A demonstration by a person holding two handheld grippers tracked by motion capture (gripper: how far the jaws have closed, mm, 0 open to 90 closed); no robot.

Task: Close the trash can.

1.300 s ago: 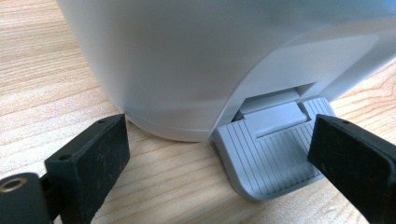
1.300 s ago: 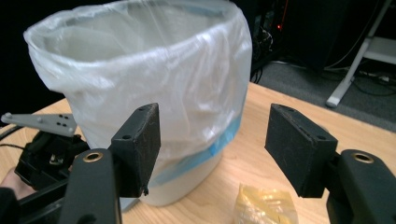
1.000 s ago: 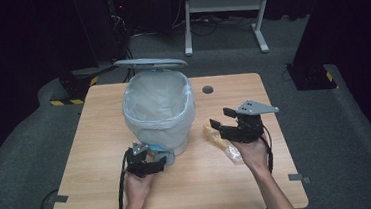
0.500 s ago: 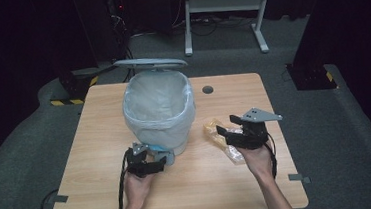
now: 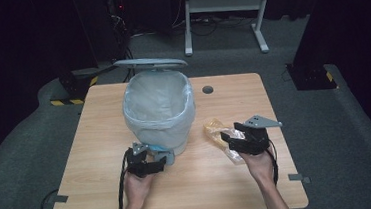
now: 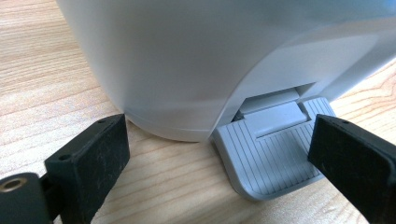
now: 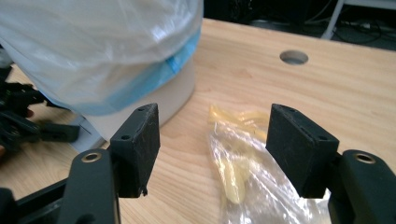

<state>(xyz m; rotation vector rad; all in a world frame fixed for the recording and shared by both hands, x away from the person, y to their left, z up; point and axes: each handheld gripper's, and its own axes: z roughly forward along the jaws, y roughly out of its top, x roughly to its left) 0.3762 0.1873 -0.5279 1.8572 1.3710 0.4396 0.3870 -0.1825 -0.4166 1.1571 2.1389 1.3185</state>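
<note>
- plastic bag [image 7: 243,161] lay flat on the table [image 5: 105,191], crumpled, clear with yellowish stuff inside, just right of the bin [image 5: 160,111] and apart from it
- right gripper [image 7: 212,144] sat just above the bag with jaws wide open, one pad [image 7: 140,140] each side of it, nothing pinched yet; I couldn't tell whether the tips touched the film
- judgement: best to go lower until both pads straddled the bunched middle, then close on the thick crumpled part, not on a loose edge, which would slip or tear
- judgement: keeping the jaws square to the tabletop should stop a pad from scraping the wood and pushing the bag away
- left gripper [image 6: 219,154] was at the foot of the bin, jaws open either side of the grey pedal [image 6: 275,154], gripping nothing; whether it pressed on the pedal I couldn't tell
- lid [image 5: 150,63] stood up at the back of the bin, white liner [image 5: 158,99] exposed
- judgement: the pedal had to stay down so the lid held open while the bag came over the rim
</note>
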